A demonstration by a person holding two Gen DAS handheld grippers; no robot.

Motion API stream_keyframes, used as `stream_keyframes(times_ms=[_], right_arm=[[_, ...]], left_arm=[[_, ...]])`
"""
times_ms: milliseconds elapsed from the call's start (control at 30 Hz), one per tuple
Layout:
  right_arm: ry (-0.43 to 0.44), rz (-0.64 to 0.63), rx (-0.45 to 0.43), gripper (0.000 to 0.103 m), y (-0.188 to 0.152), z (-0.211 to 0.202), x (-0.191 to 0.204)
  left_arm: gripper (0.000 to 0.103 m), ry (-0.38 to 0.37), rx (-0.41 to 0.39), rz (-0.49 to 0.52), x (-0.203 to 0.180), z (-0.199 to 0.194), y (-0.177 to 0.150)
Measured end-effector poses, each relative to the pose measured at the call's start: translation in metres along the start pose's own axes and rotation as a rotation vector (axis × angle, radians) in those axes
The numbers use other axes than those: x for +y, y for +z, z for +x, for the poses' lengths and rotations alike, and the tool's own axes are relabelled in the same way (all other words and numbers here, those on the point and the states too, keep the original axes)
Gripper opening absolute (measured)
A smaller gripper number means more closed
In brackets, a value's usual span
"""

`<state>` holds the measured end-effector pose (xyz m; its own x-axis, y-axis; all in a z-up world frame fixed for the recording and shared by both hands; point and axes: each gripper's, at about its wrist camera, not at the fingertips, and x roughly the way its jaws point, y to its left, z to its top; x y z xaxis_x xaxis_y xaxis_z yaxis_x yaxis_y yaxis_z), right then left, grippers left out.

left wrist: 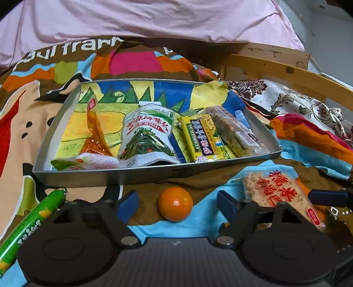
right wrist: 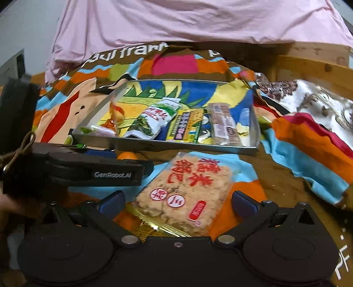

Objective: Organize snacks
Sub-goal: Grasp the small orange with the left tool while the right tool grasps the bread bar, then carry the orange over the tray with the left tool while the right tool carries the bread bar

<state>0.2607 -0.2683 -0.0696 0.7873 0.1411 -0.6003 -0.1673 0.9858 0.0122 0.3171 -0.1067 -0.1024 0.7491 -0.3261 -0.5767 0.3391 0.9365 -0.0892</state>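
Bright patterned bedspread point(left wrist: 141, 64) fills mid-frame: left gripper point(left wrist: 177, 204), jaws apart, straddles a round orange fruit point(left wrist: 175, 203) that may roll; right gripper point(right wrist: 177, 202) gapes around a slippery clear-wrapped rice cracker pack point(right wrist: 187, 194).

Matt brushed metal for the shallow tray point(left wrist: 114, 175), lined with a creased, colour-printed paper sheet point(left wrist: 207, 92). Glossy crinkled plastic on the green-and-white pouch point(left wrist: 147, 132), clear shiny film over the rough, grainy rice cracker pack point(right wrist: 185, 194) and the bar point(left wrist: 233, 130) in the tray. Smooth, faintly shiny peel on the orange point(left wrist: 175, 203); slick green wrapper on the sausage stick point(left wrist: 28, 223). Soft matt printed cloth for the blanket point(left wrist: 136, 61), rumpled pale pink fabric point(left wrist: 154, 17) behind, silky patterned cloth point(left wrist: 293, 99) at the right. Knotty varnished wood on the frame point(left wrist: 275, 68). Matt black plastic on the left gripper point(left wrist: 177, 204) and right gripper point(right wrist: 178, 201), blue rubbery pads point(left wrist: 128, 203).
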Motion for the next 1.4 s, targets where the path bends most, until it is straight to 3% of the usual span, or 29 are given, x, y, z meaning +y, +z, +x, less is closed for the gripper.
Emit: stream_keyframes(times_ms=[100,233,267,433,533,767,1033,1133,1400], right_arm=[[0.006,0.03,0.018,0.102,0.0,0.002,-0.005],[0.01,0.078,0.009,0.09,0.003,-0.004,-0.013],[0.014,0.08,0.015,0.09,0.003,-0.005,-0.014],[0.008,0.065,0.046,0.089,0.006,-0.012,-0.013],[0.006,0.054,0.058,0.097,0.004,-0.008,-0.011],[-0.008,0.049,0.057,0.1,0.001,-0.001,-0.013],[0.006,0.101,0.05,0.088,0.002,-0.005,-0.019],[0.011,0.099,0.048,0.086,0.004,-0.006,-0.019],[0.022,0.051,0.035,0.085,0.004,-0.013,-0.014]], left_arm=[[0.07,0.004,0.001,-0.011,0.002,0.002,-0.001],[0.056,0.022,-0.008,-0.009,0.002,0.001,-0.002],[0.05,0.034,-0.012,-0.009,0.001,0.0,-0.003],[0.041,0.047,-0.023,-0.008,-0.003,-0.008,-0.005],[0.041,0.014,-0.018,0.019,-0.01,-0.012,-0.008],[0.043,-0.018,0.007,-0.034,-0.001,-0.004,-0.011],[0.042,-0.028,0.006,-0.05,0.002,-0.004,-0.013],[0.036,-0.017,0.001,-0.046,0.001,-0.005,-0.013],[0.036,0.007,0.002,-0.034,-0.004,-0.012,-0.01]])
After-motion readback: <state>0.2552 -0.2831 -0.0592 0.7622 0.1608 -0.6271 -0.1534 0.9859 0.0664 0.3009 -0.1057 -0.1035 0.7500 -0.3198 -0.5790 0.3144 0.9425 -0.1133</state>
